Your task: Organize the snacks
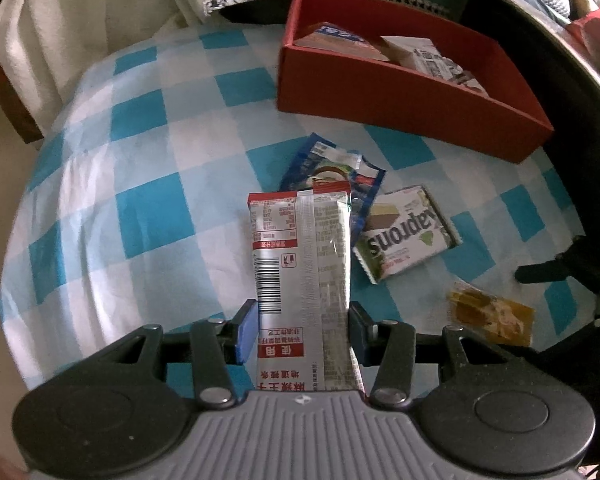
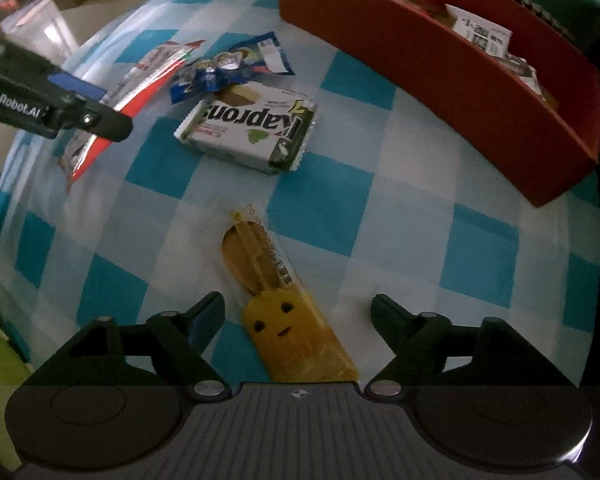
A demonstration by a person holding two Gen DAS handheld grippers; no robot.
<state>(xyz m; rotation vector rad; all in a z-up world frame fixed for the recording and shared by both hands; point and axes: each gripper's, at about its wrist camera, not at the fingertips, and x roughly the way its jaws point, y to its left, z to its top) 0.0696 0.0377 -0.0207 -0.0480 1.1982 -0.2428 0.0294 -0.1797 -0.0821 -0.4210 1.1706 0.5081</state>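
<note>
My left gripper [image 1: 302, 326] is shut on a long silver-and-red snack packet [image 1: 300, 256], held above the checked cloth; it also shows in the right wrist view [image 2: 112, 108]. My right gripper [image 2: 298, 316] is open, its fingers either side of a yellow snack packet with a face [image 2: 284, 312] lying on the cloth; this packet shows in the left wrist view [image 1: 490, 312]. A white-and-green Kapron wafer pack [image 1: 406, 232] [image 2: 252, 128] and a blue wrapper [image 1: 332, 168] [image 2: 236, 64] lie in the middle. A red box [image 1: 400, 92] [image 2: 480, 92] holding several packs stands at the back.
The table has a blue-and-white checked cloth [image 1: 140, 184] [image 2: 380, 208]. A white fabric-covered chair [image 1: 80, 28] stands behind the table's far left. A dark curved edge [image 1: 572, 92] runs along the right side.
</note>
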